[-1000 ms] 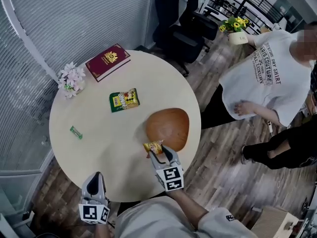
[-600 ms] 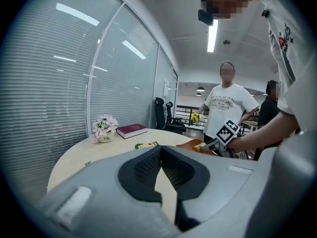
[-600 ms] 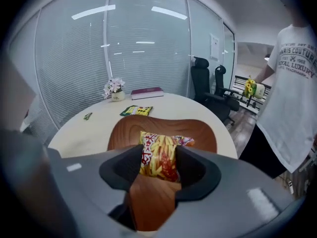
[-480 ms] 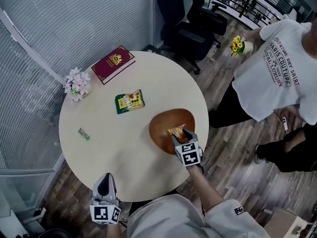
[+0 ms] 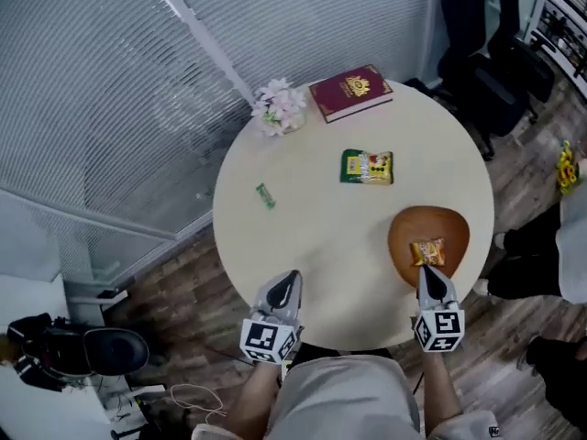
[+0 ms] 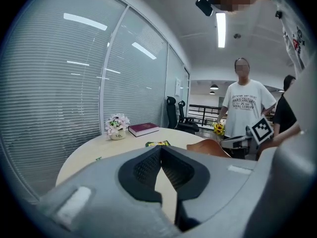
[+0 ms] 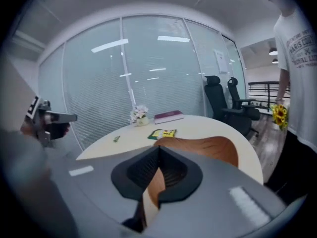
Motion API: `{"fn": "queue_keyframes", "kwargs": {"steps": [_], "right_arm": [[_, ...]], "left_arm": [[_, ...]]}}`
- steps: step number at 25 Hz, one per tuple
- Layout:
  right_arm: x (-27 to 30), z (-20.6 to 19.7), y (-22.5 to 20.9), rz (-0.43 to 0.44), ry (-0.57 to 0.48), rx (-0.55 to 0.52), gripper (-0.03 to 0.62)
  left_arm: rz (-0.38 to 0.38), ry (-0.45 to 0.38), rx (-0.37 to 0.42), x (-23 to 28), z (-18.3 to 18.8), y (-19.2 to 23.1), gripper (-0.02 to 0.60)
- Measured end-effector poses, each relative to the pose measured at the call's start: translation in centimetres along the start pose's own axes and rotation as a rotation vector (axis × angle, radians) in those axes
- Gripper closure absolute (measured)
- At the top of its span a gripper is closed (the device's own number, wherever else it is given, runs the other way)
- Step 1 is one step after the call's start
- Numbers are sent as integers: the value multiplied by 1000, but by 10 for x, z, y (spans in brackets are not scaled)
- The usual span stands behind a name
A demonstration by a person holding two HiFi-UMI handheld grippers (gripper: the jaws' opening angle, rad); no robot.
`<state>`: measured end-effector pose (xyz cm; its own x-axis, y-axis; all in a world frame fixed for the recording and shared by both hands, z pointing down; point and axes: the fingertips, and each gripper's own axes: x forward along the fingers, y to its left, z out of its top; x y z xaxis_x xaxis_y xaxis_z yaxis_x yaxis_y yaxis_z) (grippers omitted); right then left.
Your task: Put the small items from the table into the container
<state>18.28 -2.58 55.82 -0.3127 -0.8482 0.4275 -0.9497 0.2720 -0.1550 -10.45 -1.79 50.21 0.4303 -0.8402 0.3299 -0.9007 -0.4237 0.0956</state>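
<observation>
Pressed together on nothing at the right gripper point(image 5: 428, 271), hovering at the near rim of the wooden bowl point(image 5: 454, 220), presumably with its drop done. Likewise closed and empty at the left gripper point(image 5: 288, 277), poised over the near edge of the table point(image 5: 312, 236). Counted: one orange packet point(image 5: 427, 251) inside the bowl; one green packet point(image 5: 367, 167) and one small green wrapper point(image 5: 265, 195) waiting farther left; one book point(image 5: 350, 93), one flower pot point(image 5: 280, 106).

Bare table point(image 5: 312, 246) lies open ahead; flower pot point(image 5: 280, 108) and book point(image 5: 350, 92) crowd the far edge.
</observation>
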Motion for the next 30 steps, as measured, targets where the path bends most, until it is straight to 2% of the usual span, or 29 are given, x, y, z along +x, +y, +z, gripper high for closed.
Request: {"fn": "queue_keyframes", "kwargs": {"steps": [5, 10, 18, 25, 30], "right_arm": [[7, -8, 80, 196, -50, 2, 592], [5, -12, 131, 304, -37, -18, 592], [29, -11, 168, 310, -23, -31, 592], [87, -2, 220, 287, 16, -76, 592], [151, 1, 275, 302, 41, -130, 591]], "left_arm": [[16, 12, 33, 2, 5, 2, 586], [-4, 22, 25, 8, 0, -4, 588], [-64, 18, 54, 18, -1, 18, 584], [-90, 41, 12, 6, -12, 70, 584], [-110, 62, -10, -5, -20, 118, 584]]}}
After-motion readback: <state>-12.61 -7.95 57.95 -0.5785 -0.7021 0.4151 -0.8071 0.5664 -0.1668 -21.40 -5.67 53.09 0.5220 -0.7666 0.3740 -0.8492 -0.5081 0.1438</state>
